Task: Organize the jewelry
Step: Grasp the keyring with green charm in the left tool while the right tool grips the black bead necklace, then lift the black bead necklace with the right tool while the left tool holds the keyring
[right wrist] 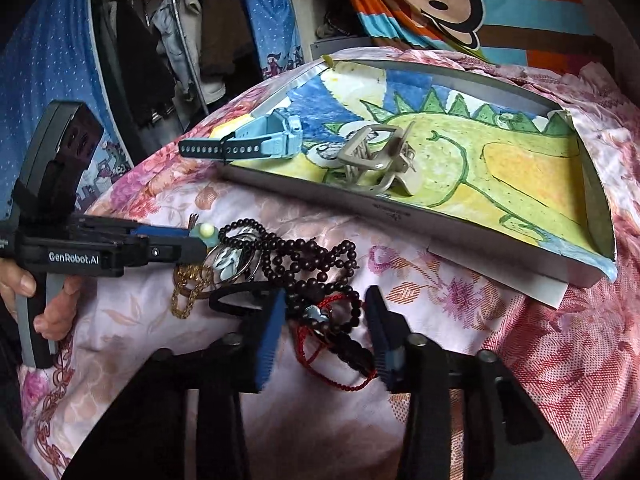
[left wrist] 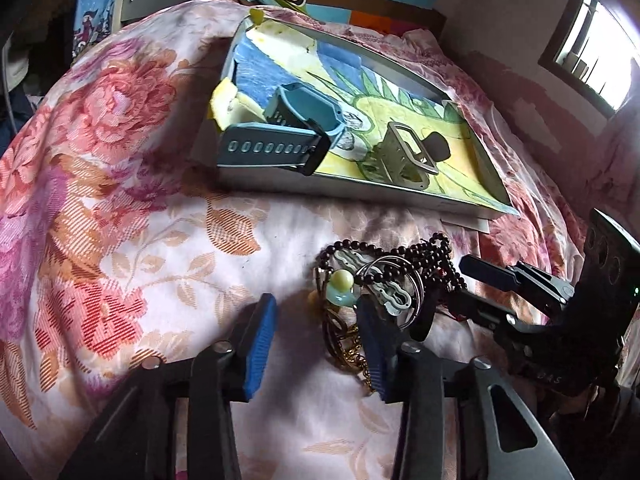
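Note:
A heap of jewelry lies on the floral bedspread: a dark bead necklace (right wrist: 312, 260), a red cord bracelet (right wrist: 320, 344), a gold chain (right wrist: 188, 292), metal rings (left wrist: 400, 280) and a pale green bead charm (left wrist: 342, 286). A shallow grey tray (right wrist: 400, 208) lined with a dinosaur drawing holds a blue watch (right wrist: 256, 142) and a grey hair claw (right wrist: 376, 160). My left gripper (left wrist: 320, 332) is open just left of the heap, its right finger over the gold chain (left wrist: 348, 344). My right gripper (right wrist: 326, 340) is open, its fingers on either side of the red cord and beads.
The tray (left wrist: 280, 176) sits beyond the heap on the bed. A striped monkey-print cushion (right wrist: 460, 0) lies behind it. Hanging clothes (right wrist: 172, 40) and blue curtains fill the far left. A window (left wrist: 592, 64) is at the right.

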`<act>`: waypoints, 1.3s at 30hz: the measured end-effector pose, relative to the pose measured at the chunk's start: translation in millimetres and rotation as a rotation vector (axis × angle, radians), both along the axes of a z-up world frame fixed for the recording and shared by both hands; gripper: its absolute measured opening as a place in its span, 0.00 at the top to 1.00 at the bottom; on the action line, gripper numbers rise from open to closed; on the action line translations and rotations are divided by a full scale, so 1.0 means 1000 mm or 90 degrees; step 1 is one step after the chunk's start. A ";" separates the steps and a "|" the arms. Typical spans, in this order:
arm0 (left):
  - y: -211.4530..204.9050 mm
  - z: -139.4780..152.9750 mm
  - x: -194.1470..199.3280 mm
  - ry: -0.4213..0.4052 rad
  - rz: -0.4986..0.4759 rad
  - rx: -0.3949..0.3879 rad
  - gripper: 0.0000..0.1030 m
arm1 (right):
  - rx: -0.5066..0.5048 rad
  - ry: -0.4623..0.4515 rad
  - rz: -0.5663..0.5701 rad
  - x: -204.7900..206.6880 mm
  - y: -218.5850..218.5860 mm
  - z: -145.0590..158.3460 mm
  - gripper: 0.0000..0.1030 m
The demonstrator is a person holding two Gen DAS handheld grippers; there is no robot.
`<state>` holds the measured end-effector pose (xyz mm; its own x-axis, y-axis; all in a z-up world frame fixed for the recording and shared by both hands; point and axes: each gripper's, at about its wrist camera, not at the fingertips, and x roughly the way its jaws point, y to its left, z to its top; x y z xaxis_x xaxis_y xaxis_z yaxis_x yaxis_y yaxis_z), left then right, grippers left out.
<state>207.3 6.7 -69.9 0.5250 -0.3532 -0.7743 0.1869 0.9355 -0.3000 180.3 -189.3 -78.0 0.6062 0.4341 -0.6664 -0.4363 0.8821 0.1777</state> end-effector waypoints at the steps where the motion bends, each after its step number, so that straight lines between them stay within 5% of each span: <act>1: -0.001 -0.001 0.001 0.002 -0.002 -0.003 0.71 | -0.001 0.003 -0.002 0.001 0.000 -0.001 0.75; 3: -0.001 -0.002 0.001 0.006 -0.002 -0.011 0.76 | -0.007 0.009 0.001 0.002 0.002 -0.004 0.85; 10: -0.003 0.001 -0.003 0.004 0.012 -0.001 0.77 | -0.017 0.000 -0.001 0.002 0.005 -0.005 0.95; 39: 0.010 0.075 -0.042 -0.174 -0.015 -0.134 0.79 | 0.076 -0.204 -0.041 -0.049 -0.021 0.118 0.95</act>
<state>165.5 16.3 5.1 0.6929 -0.5044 -0.5153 0.3070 0.8530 -0.4220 131.6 -210.8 39.8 0.8048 0.4521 -0.3845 -0.4311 0.8906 0.1448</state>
